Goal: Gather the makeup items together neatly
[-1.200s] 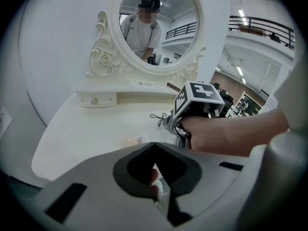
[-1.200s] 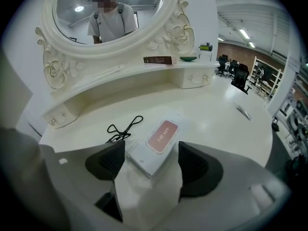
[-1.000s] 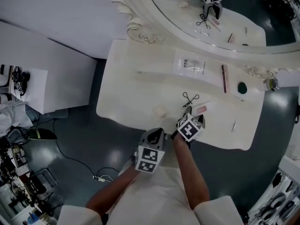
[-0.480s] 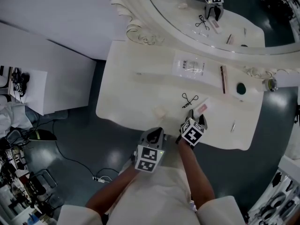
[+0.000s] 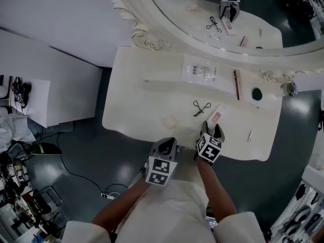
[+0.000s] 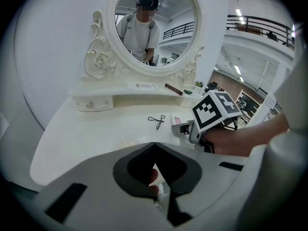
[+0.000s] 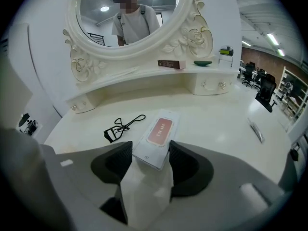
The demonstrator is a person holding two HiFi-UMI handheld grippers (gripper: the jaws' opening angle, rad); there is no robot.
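Makeup carton [image 7: 159, 131], flat white cardboard with a red label, lies on the white tabletop [image 5: 136, 95] near its front edge. Its near end is clamped in the right claw [image 7: 150, 152], whose jaws have just been closing. A black wire eyelash curler [image 7: 122, 125] lies just left of it, with bare surface beyond. The left claw [image 6: 154, 147] hangs off the front edge, pinched together and empty.

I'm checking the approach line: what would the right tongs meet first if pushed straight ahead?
The pink-labelled box: it already sits between the right tongs, whose jaws have just been closing and seem to touch its sides. Beyond lies bare tabletop, probably.
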